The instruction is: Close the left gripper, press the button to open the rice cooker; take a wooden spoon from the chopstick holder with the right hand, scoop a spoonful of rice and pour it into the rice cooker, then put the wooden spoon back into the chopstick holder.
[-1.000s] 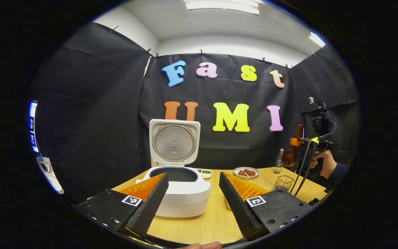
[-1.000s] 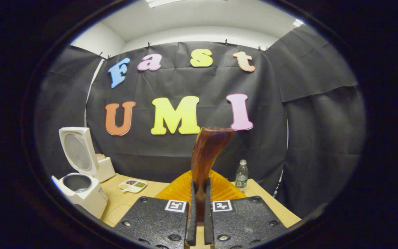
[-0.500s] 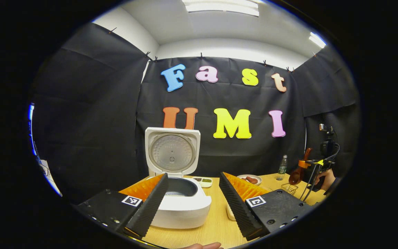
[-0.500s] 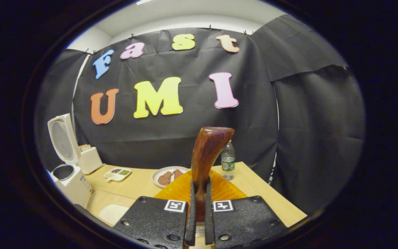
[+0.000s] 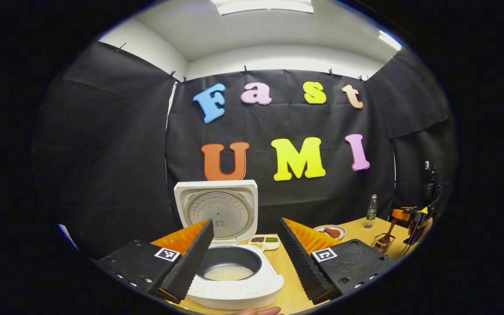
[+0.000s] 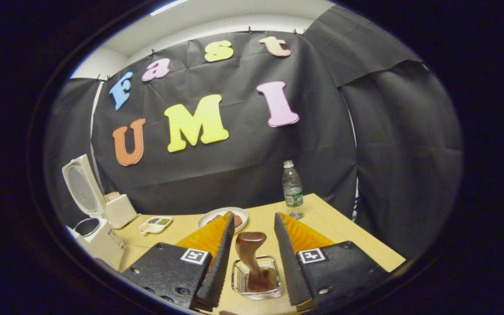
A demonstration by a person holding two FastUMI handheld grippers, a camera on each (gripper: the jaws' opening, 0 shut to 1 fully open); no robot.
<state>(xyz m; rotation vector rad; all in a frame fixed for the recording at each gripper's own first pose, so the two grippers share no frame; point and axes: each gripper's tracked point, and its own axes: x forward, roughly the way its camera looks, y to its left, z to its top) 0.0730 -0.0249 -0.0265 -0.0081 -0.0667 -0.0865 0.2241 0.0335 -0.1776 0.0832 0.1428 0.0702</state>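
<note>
A: What is changing on the right?

B: The right gripper point(image 6: 252, 262), clamped on the dark brown wooden spoon point(image 6: 252, 258) half a second ago, is now standing with fingers apart, and the spoon is resting upright in the small wire chopstick holder point(image 6: 256, 280) between them, touching neither finger.

A: So the return is looking done?

B: I am judging so. The white rice cooker point(image 5: 230, 271) is sitting with its lid up and pale rice in its pot, and the left gripper point(image 5: 245, 258) is hovering wide open above it.

A: Counts?

B: I am counting one spoon, one holder, one cooker, one clear plastic bottle point(image 6: 292, 189), one white plate of food point(image 6: 222, 217) and one small divided dish point(image 6: 155, 223) on the wooden table point(image 6: 344, 236).
</note>
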